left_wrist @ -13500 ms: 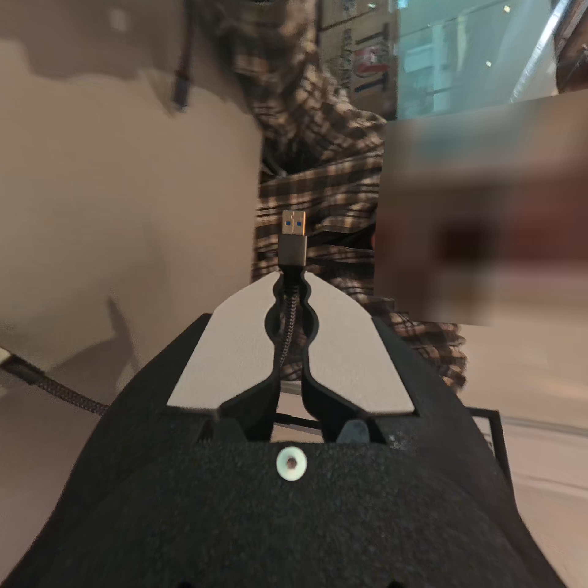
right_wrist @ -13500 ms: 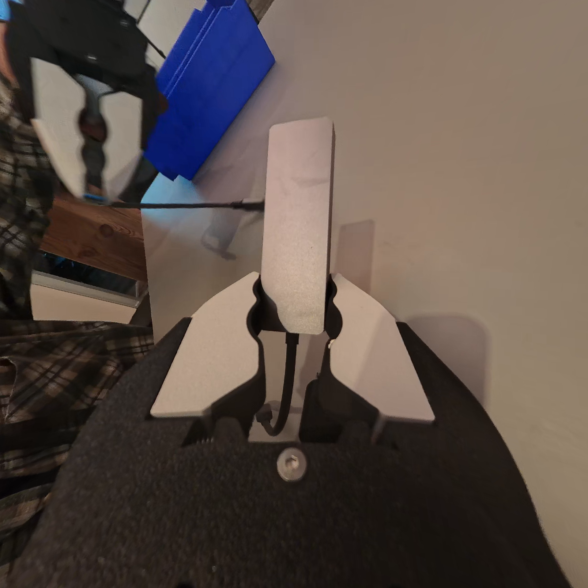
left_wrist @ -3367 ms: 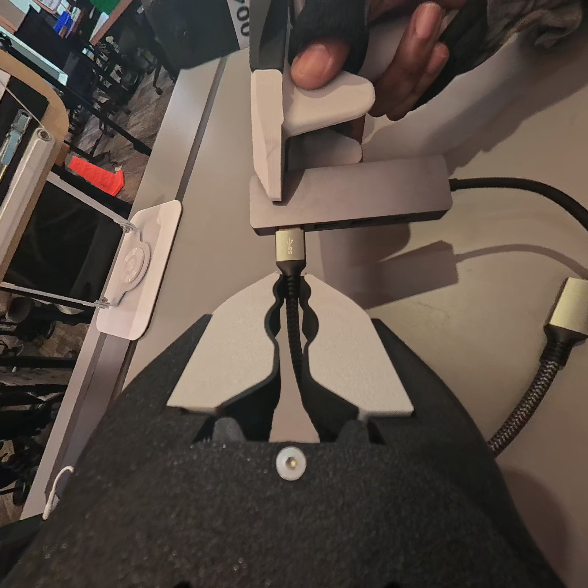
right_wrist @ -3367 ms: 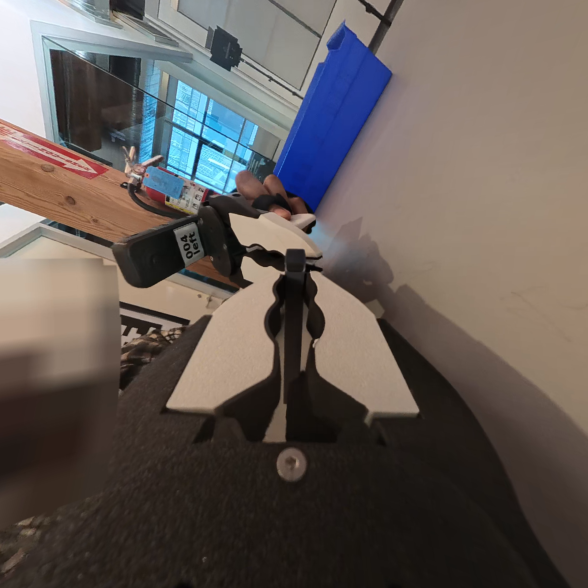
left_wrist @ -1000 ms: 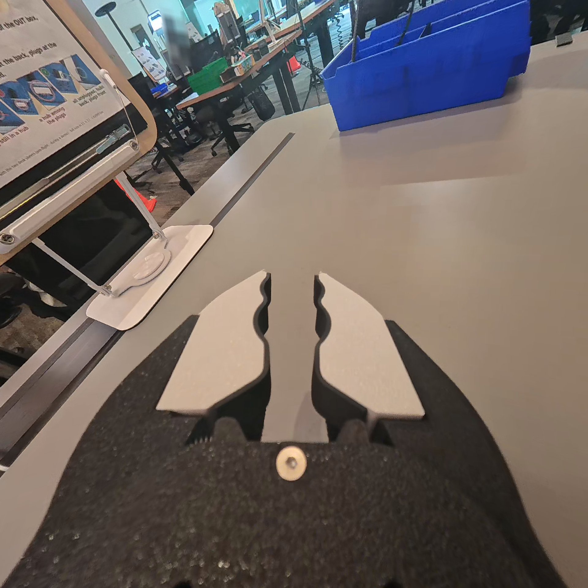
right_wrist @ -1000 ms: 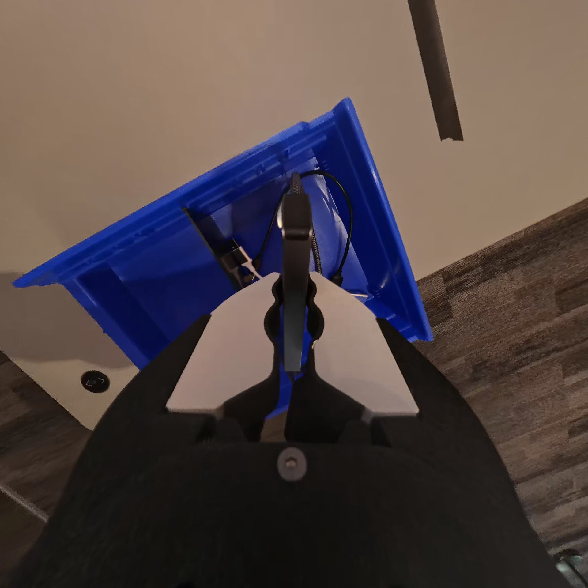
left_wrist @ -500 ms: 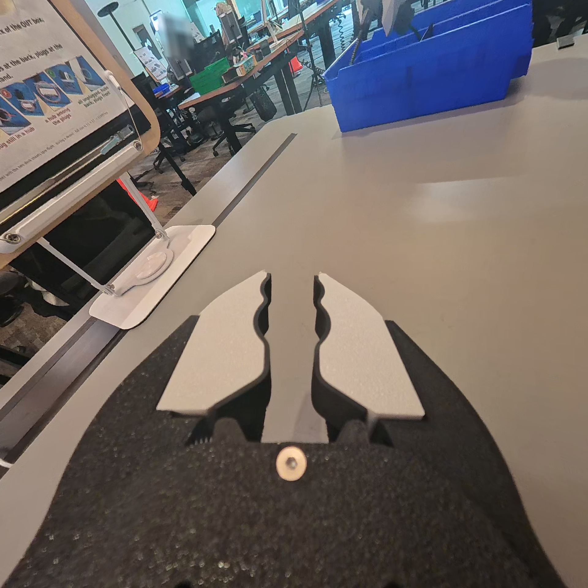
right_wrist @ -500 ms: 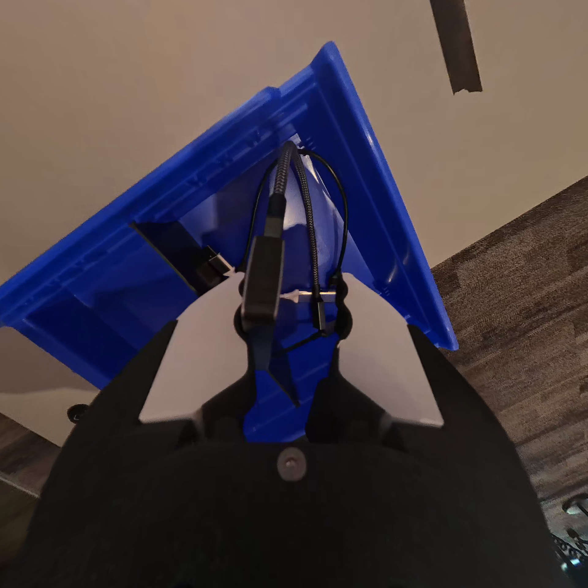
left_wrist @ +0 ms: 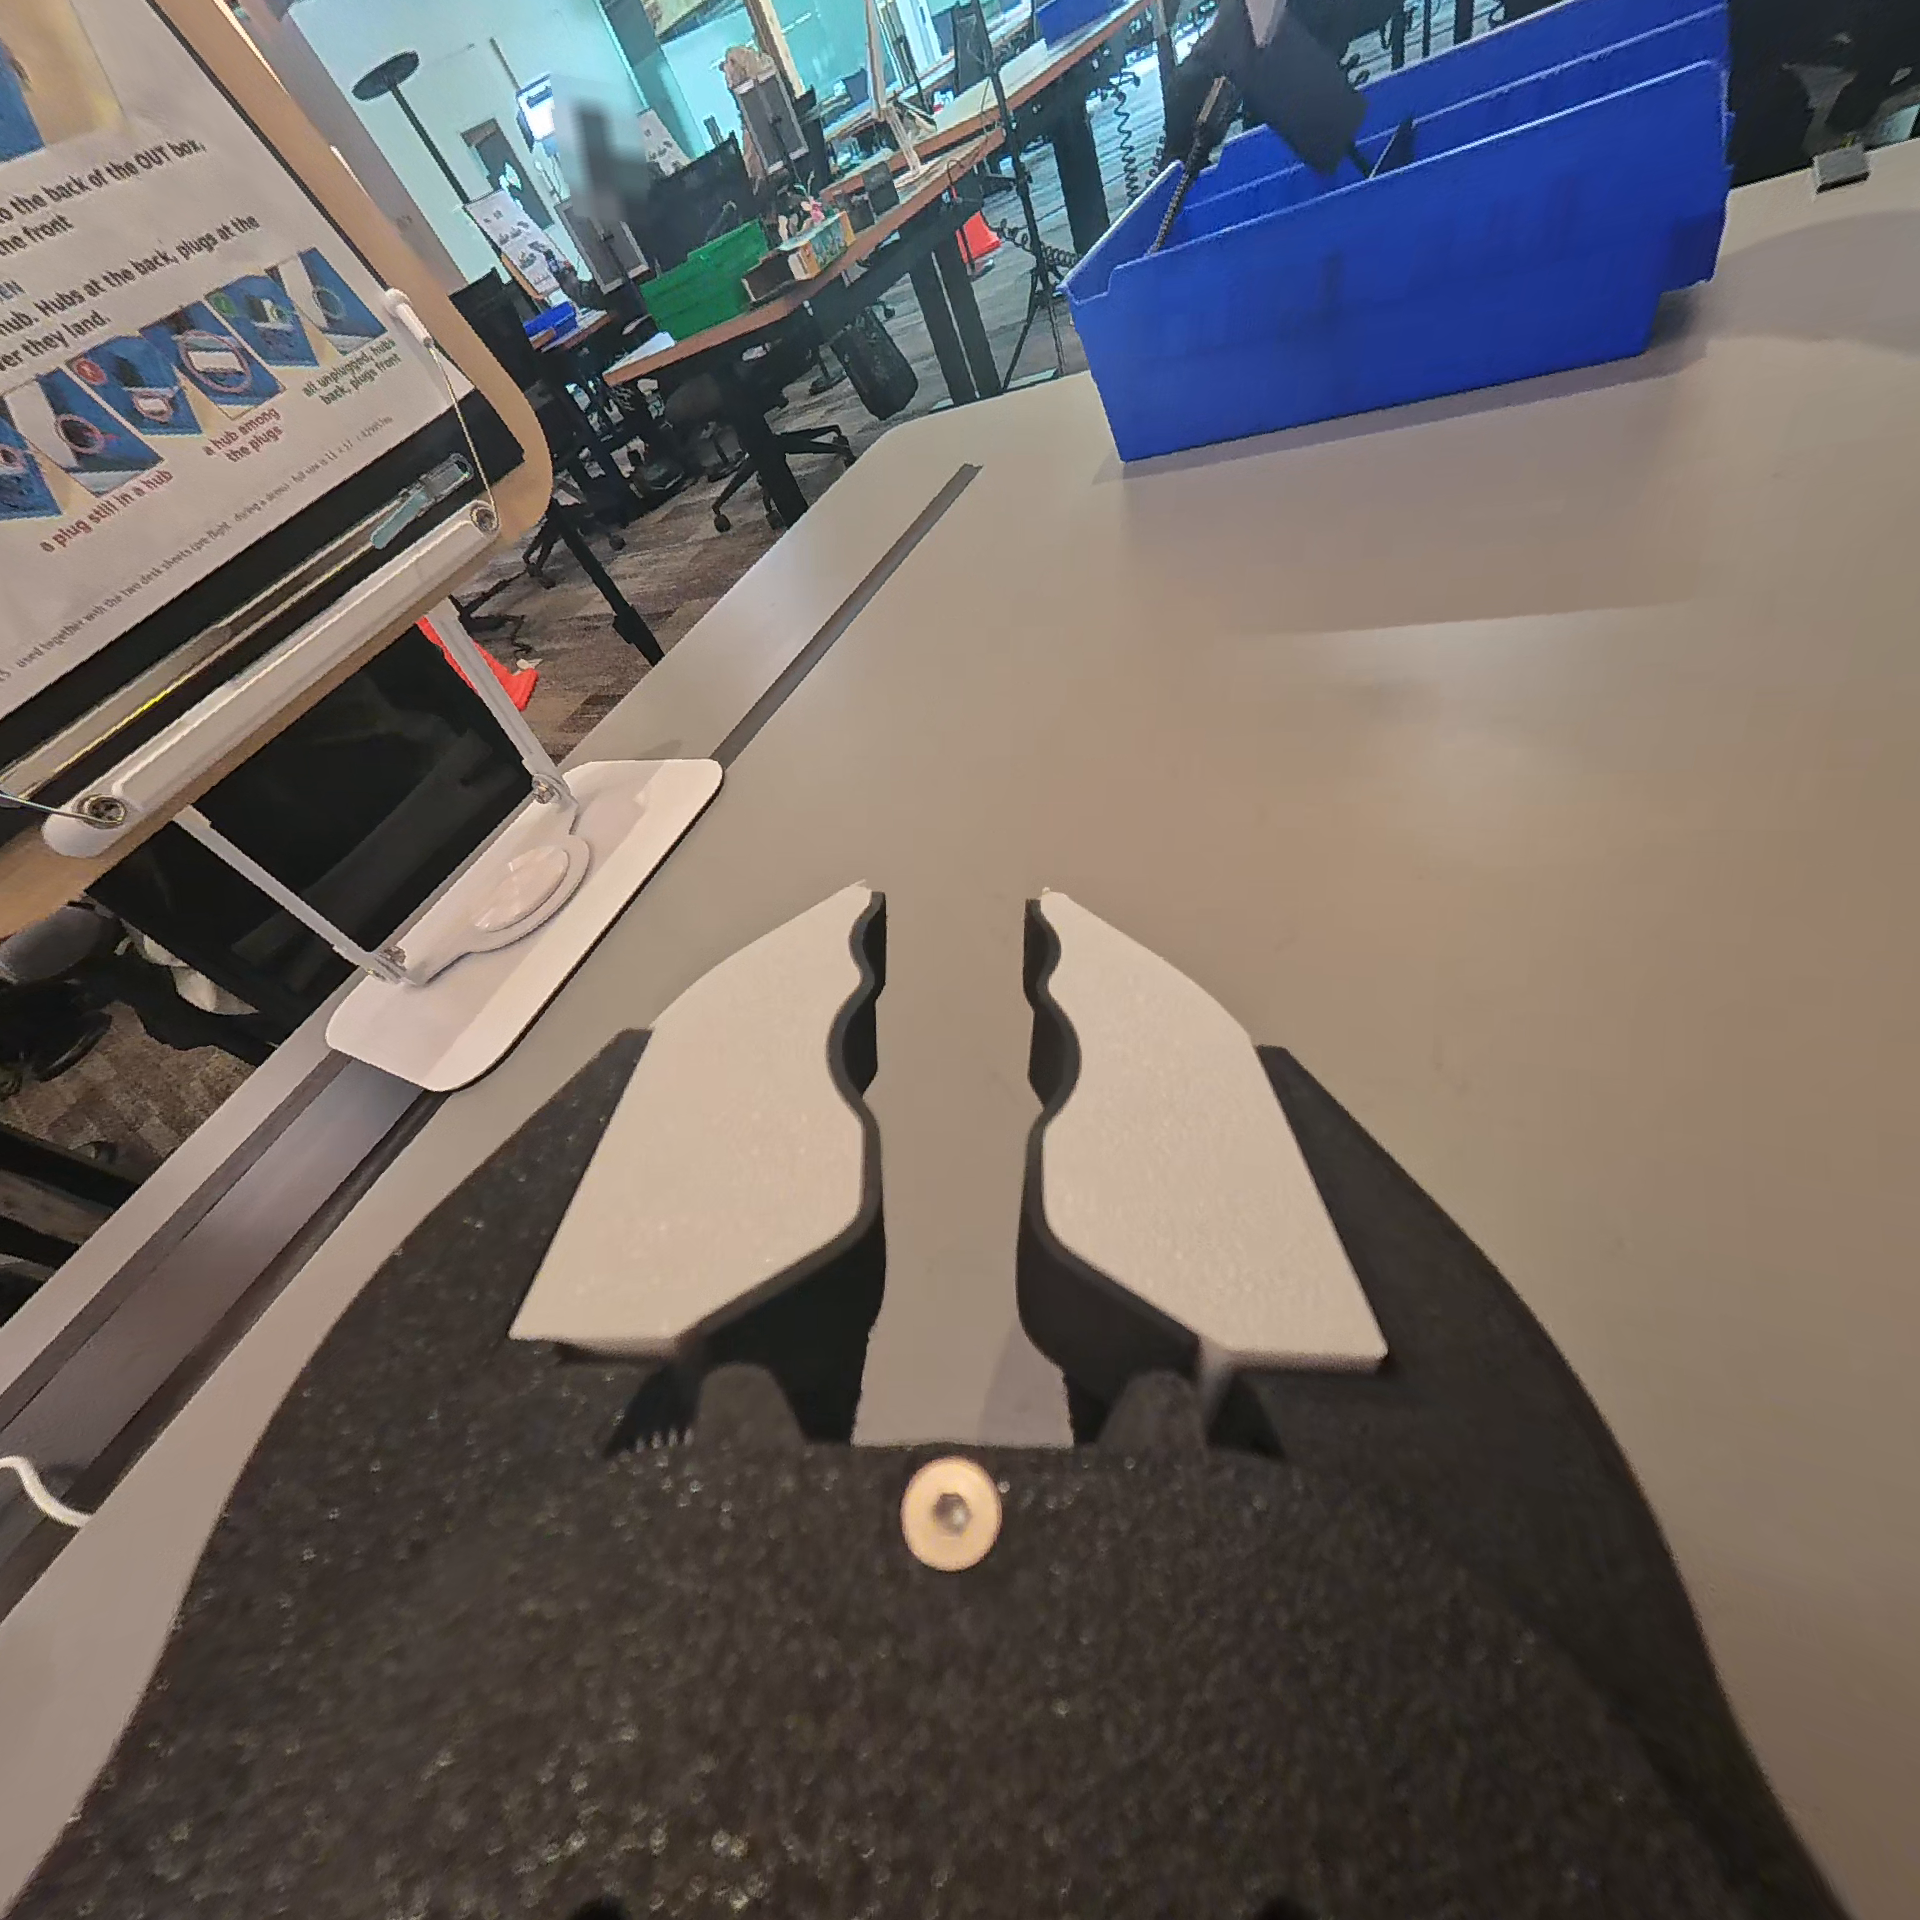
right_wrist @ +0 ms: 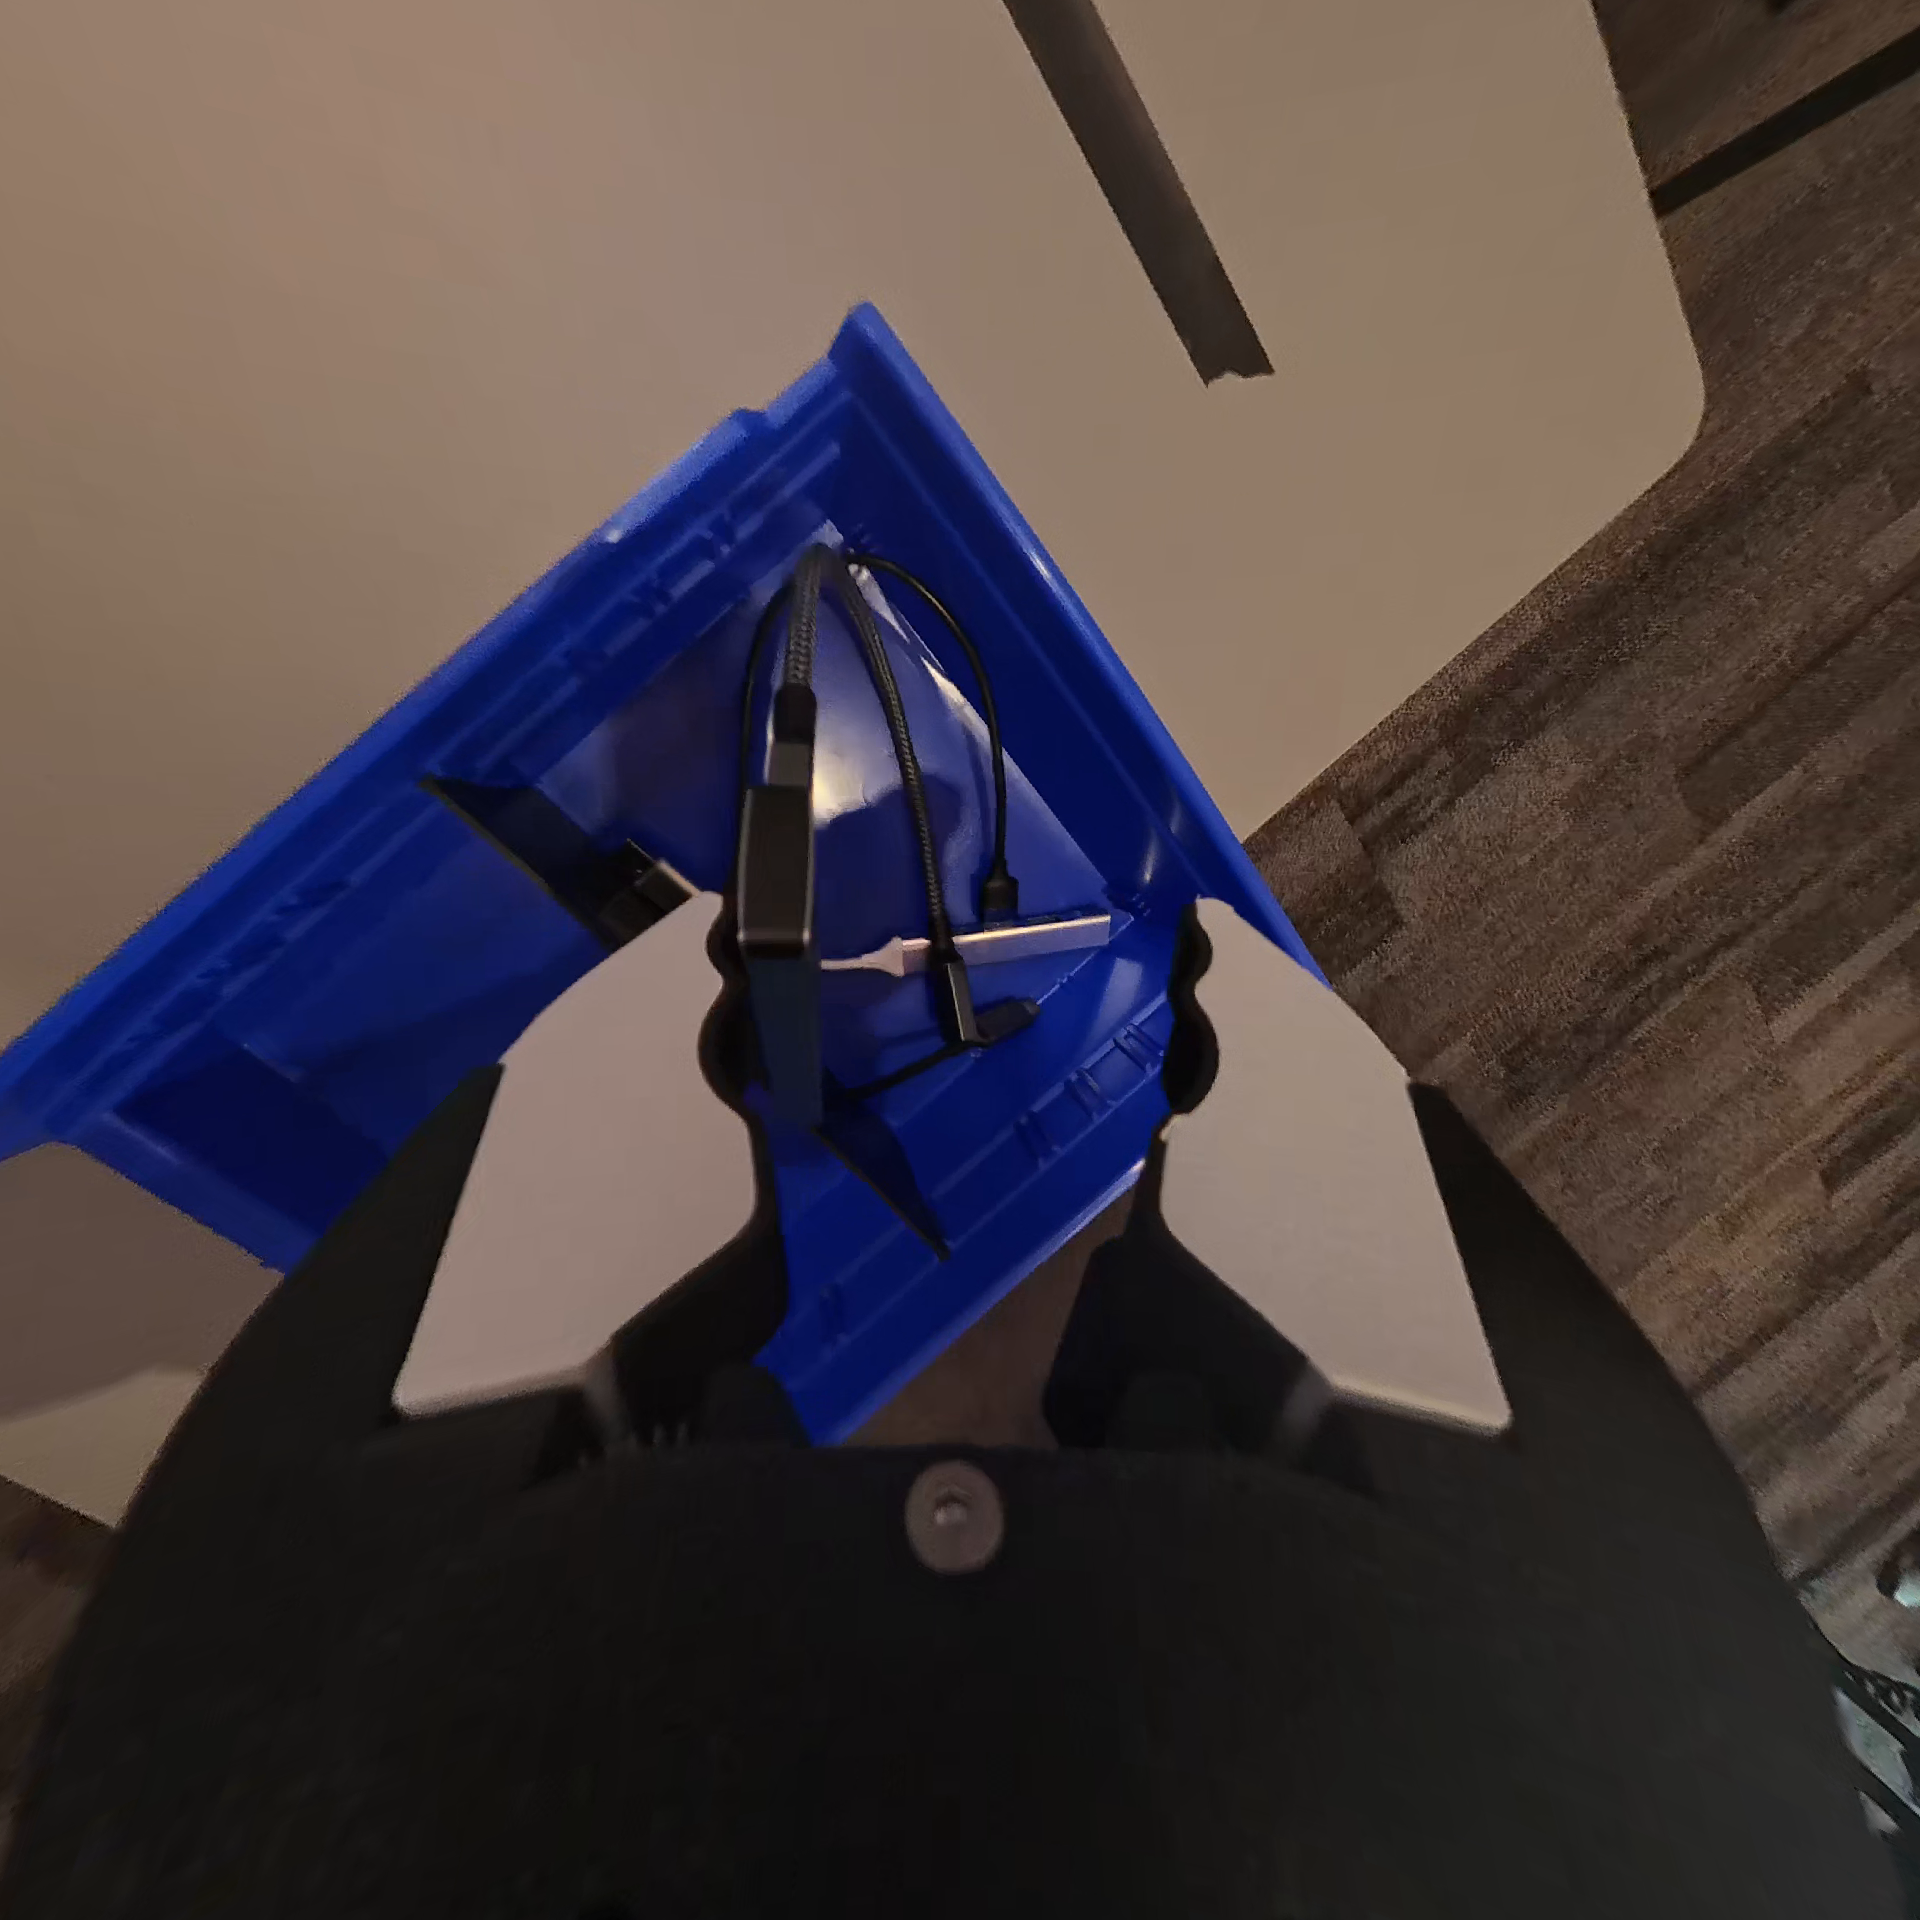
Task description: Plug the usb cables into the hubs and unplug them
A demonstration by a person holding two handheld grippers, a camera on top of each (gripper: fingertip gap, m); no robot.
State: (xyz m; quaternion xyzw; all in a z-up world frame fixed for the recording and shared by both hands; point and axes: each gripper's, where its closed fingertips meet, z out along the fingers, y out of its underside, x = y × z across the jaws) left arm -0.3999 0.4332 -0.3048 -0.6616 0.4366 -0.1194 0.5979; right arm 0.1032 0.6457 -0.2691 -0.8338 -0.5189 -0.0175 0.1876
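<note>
My right gripper (right_wrist: 951, 925) is wide open above the blue bin (right_wrist: 1091, 644), looking down into it. The dark grey hub (right_wrist: 777, 904) hangs upright by my left finger, free of the jaws; I cannot tell if it touches the finger. Its braided cable (right_wrist: 894, 707) loops up inside the bin. A silver hub (right_wrist: 1029, 940) and a thin black cable (right_wrist: 992, 748) lie in the same compartment. My left gripper (left_wrist: 956, 904) is open and empty, low over the grey table (left_wrist: 1455, 831). In the left wrist view the bin (left_wrist: 1403, 270) stands far right, with the right gripper (left_wrist: 1288, 62) above it.
A sheet holder (left_wrist: 208, 416) on a white base (left_wrist: 530, 914) stands at the table's left edge. A dark groove (left_wrist: 842, 613) runs along that edge. A black divider (right_wrist: 561, 831) splits the bin. Carpeted floor (right_wrist: 1610, 935) lies beyond the table's corner. The gap from one gripper's tips to the other's is roughly 55 centimetres.
My right gripper has opened wide and let go of the dark hub over the bin. My left gripper stays open and nearly still over the table.
</note>
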